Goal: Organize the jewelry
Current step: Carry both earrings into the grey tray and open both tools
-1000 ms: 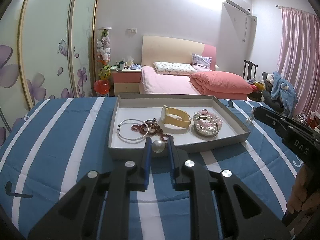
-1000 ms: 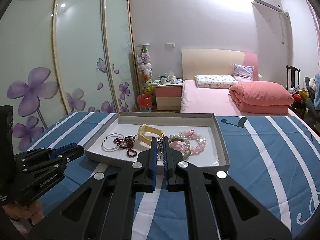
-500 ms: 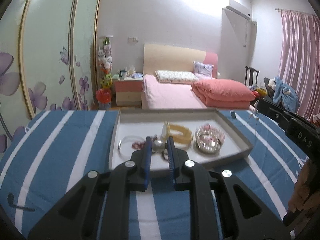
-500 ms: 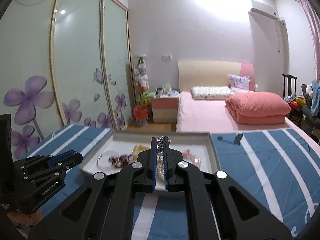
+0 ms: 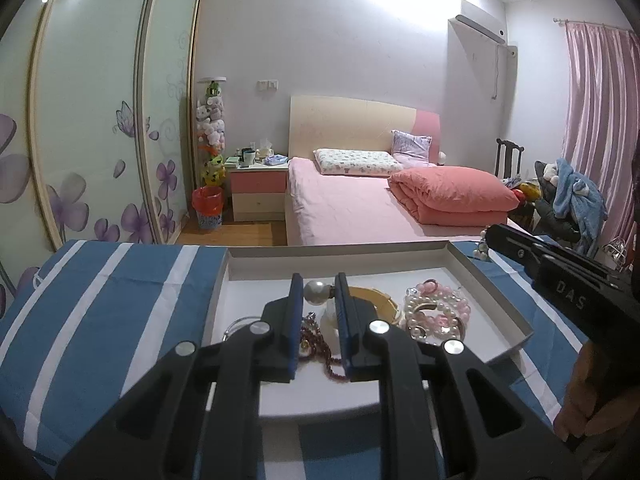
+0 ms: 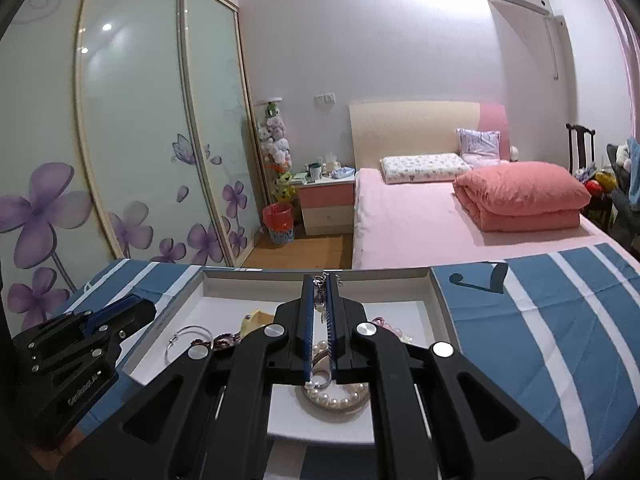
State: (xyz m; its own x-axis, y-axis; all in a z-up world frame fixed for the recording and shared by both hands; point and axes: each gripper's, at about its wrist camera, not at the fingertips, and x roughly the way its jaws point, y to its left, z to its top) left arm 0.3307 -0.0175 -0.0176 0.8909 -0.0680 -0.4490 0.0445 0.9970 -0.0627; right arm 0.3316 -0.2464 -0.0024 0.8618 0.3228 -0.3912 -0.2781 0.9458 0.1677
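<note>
**Operator:** State of both claws, and where is the piece being handled?

**Technician:** The left gripper (image 5: 318, 294) is pinching a large pearl bead (image 5: 315, 293) between its blue pads, held above the tray (image 5: 500, 304); the right gripper (image 6: 320, 292) is pressed nearly together on a small silvery metal piece (image 6: 320, 280), apparently a clasp or a chain end, above the far part of the same tray; whether bead and metal piece belong to one item cannot be told.

**Operator:** Procedure for the step in hand?

**Technician:** In my judgement the step is to set the held jewelry into free space in the tray; keep both grips firm until each piece is low over the white floor; the bead is round and will likely roll or slip if released high; lower first, then part the pads slowly; choose the bare far-left area, apart from the other items, so that nothing tangles.

**Operator:** Tray contents?

**Technician:** One shallow grey box tray with a white floor, resting on a blue-and-white striped cloth (image 5: 120, 300); inside: a thin silver bangle (image 6: 188, 338) at left; a dark red bead string (image 5: 320, 350) beside it; a cream-yellow bangle (image 5: 376, 300) in the middle; a pink and white pearl bracelet cluster (image 5: 438, 314) at right; the items lie close together, some touching.
</note>
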